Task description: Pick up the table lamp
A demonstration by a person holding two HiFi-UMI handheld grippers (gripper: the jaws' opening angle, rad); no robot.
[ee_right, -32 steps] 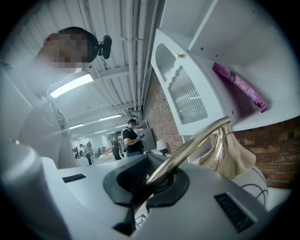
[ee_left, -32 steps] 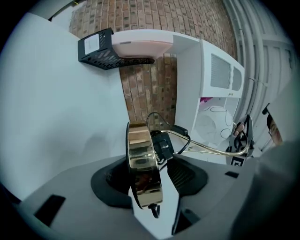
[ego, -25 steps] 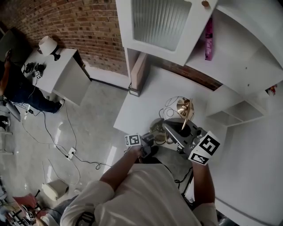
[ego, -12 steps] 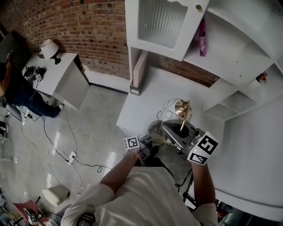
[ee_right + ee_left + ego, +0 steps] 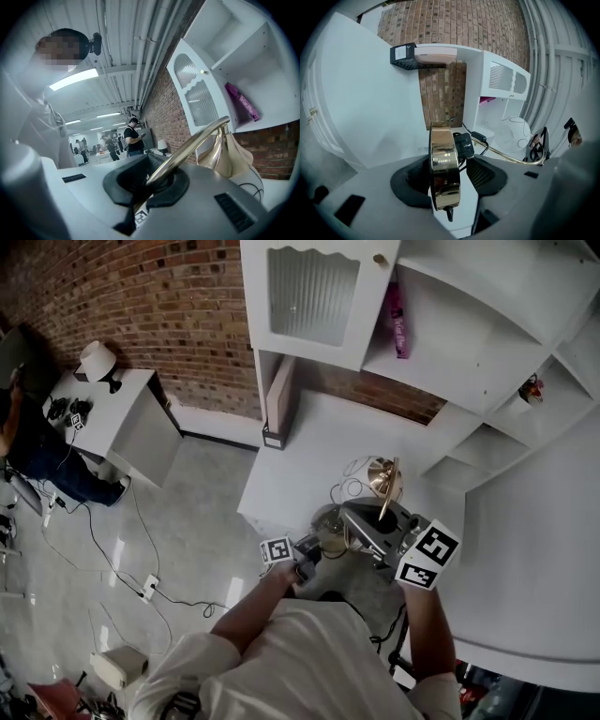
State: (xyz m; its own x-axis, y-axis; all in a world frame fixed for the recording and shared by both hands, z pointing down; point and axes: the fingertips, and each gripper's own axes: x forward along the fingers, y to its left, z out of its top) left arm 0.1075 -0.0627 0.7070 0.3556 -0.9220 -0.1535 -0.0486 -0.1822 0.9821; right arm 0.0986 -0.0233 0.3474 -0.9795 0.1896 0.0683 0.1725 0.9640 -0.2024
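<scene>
Head view suggests the table lamp (image 5: 384, 479) is lifted clear of the bench (image 5: 305, 442), left gripper (image 5: 451, 178) fingers closing on its brass base (image 5: 443, 159), right gripper (image 5: 151, 182) fingers pinching its stem (image 5: 197, 138); next, keep it level.

I see brick wall (image 5: 169, 296) at back, white shelf unit (image 5: 469, 315) over white worktop (image 5: 309, 446), glossy grey floor (image 5: 187, 512) with cables (image 5: 137, 531), side table (image 5: 112, 413) left.
</scene>
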